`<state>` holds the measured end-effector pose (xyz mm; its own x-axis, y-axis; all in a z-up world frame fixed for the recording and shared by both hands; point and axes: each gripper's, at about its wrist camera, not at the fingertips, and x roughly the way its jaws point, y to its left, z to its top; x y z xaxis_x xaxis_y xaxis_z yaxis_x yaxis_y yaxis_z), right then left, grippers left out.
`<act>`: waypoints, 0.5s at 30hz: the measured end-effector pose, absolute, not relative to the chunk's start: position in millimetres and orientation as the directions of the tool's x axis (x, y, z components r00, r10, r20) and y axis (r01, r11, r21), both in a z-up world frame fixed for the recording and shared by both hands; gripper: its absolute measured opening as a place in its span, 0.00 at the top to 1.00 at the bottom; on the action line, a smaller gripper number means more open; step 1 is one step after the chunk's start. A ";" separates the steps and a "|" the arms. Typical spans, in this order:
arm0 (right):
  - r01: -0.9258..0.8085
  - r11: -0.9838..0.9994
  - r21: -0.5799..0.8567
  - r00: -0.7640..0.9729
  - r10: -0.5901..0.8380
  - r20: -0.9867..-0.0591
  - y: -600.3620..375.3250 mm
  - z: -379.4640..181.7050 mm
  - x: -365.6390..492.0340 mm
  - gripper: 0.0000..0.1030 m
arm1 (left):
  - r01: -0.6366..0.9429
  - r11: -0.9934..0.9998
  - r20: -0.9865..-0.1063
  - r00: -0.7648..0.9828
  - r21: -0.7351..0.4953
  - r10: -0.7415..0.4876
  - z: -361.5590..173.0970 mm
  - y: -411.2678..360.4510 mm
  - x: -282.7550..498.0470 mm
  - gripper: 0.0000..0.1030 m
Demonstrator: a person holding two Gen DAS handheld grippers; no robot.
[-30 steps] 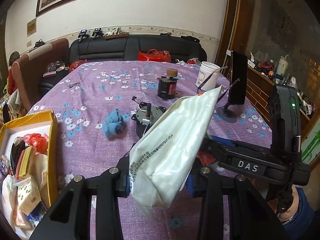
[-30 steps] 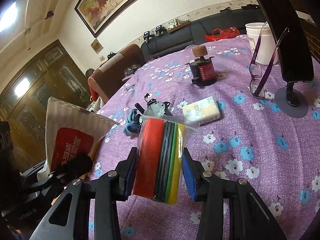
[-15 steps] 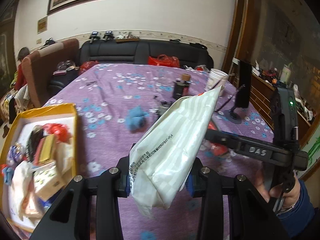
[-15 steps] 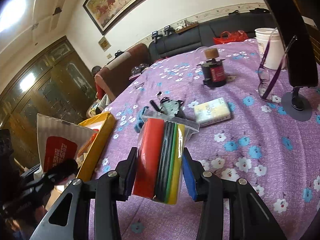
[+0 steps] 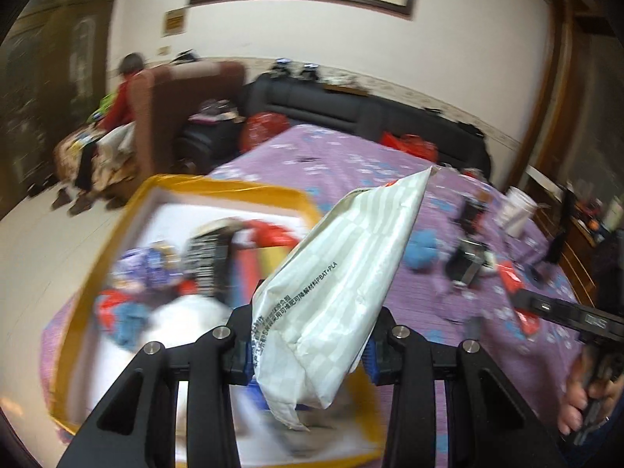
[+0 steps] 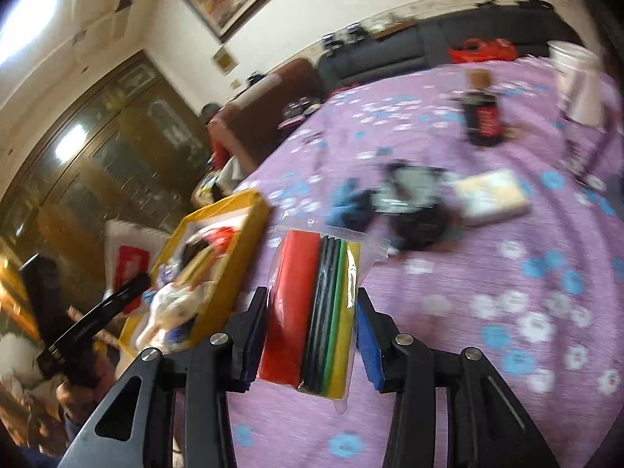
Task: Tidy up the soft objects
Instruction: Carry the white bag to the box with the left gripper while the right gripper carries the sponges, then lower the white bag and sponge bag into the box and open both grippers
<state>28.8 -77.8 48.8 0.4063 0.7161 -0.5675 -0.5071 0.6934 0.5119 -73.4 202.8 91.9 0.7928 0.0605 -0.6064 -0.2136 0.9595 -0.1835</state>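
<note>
Left wrist view puts the purple flowered bench (image 5: 487, 351) across the frame with the yellow box (image 5: 218, 189) at its near-left corner, already crowded with soft stuff, blurred. Step in hand, as I read it: carrying two soft items to that box for drop-off, not yet released. My left hand-held gripper (image 5: 308, 355) is clamped on a white striped pouch (image 5: 339, 273), pads pressing its lower part; the pouch sticks up and tilts right, sitting over the box's near-right corner. Pouch looks like thin crinkly film, slack, printed text down one edge, red panel on its far side seen from the right wrist view. Next move calls for getting fully over the box interior, dipping lower, then opening the jaws so the pouch falls flat and doesn't hang on the rim. My right hand-held gripper (image 6: 312, 335) is closed on a clear zip bag (image 6: 316, 312) of red, black, green and yellow sheets, held upright over the bench, beside the box and not over it; it needs to go left after. Blue cloth ball (image 5: 421, 249) lies on the bench, likely next pick. Small motor (image 5: 466, 265) near it is hard, so leave.
</note>
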 end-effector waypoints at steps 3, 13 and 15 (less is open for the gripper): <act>-0.560 0.661 0.499 0.362 0.738 -0.570 -36.6 58.6 25.9 0.55 | -0.282 0.942 -0.625 0.773 -0.180 0.112 87.0 232.8 -74.9 0.62; -0.661 0.602 0.448 0.222 0.727 -0.650 114.0 54.6 46.5 0.55 | -0.380 0.911 -0.681 0.711 -0.162 0.175 74.7 285.6 -70.9 0.62; -0.658 0.616 0.433 0.214 0.704 -0.677 140.0 46.6 55.5 0.55 | -0.389 0.907 -0.691 0.701 -0.163 0.176 73.3 290.2 -68.3 0.62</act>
